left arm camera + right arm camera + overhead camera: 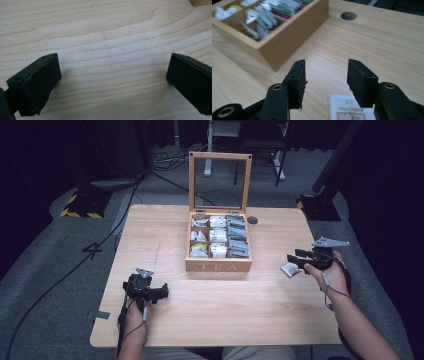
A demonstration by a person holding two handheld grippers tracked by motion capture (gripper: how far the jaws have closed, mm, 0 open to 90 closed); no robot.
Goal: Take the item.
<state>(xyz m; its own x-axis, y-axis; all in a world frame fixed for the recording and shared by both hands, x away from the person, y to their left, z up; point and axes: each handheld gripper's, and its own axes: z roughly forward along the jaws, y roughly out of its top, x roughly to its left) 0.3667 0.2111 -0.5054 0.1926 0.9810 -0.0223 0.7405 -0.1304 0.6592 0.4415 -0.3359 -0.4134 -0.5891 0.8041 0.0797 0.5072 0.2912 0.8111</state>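
Observation:
A wooden tea box [218,266] marked TEA stands open at the table's middle, its glass lid upright, its compartments full of tea bags [218,236]. The box's corner [274,47] lies ahead and left in the right gripper view. My right gripper [294,259] is open at the table's right, just above a white tea bag packet [289,269] lying on the wood; the packet [348,108] sits under and between the jaws, untouched. My left gripper [161,293] rests low at the front left, open, with bare wood between its fingers [37,82].
A round cable hole [252,220] is cut in the table behind the box on the right, also visible as a hole [348,16] in the right gripper view. Cables and stand bases lie on the grey floor beyond the table's far edge.

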